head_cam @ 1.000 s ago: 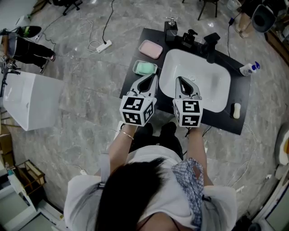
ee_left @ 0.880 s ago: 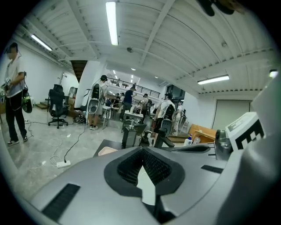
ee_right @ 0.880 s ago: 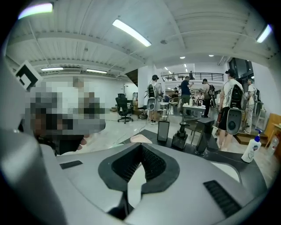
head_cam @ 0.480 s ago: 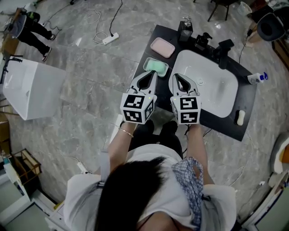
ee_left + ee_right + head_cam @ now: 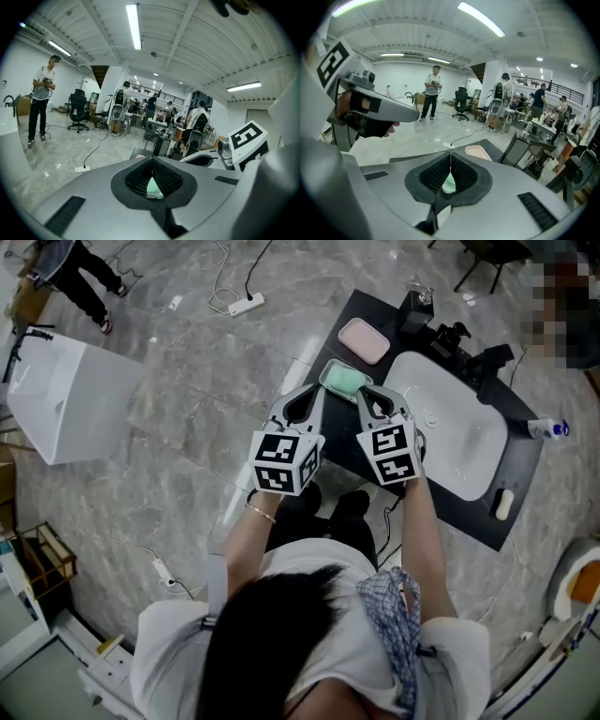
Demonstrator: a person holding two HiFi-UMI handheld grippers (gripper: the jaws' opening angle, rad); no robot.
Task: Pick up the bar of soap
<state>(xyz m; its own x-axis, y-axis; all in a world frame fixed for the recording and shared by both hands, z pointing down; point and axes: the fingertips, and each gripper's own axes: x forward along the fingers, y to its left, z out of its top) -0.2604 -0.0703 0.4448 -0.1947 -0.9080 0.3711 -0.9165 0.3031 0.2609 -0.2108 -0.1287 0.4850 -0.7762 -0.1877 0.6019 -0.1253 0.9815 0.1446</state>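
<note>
A green soap dish (image 5: 344, 381) with a green bar in it sits at the left front of the black counter (image 5: 375, 460). It shows as a green patch (image 5: 153, 186) through the left jaws' window and again as a green patch (image 5: 448, 183) in the right gripper view. A small white bar (image 5: 503, 504) lies at the counter's right front. My left gripper (image 5: 317, 392) and right gripper (image 5: 365, 393) hover side by side, tips just short of the green dish. Both are shut and hold nothing.
A pink dish (image 5: 364, 340) lies behind the green one, next to a dark dispenser (image 5: 413, 307). The white sink (image 5: 450, 432) and dark faucet (image 5: 473, 352) fill the counter's middle. A blue-capped bottle (image 5: 547, 429) lies at the right. Cables cross the marble floor (image 5: 187, 427).
Both grippers have swung left from over the sink's front to the green dish. The right one has rolled, its marker cube now tilted. Both stayed shut.
</note>
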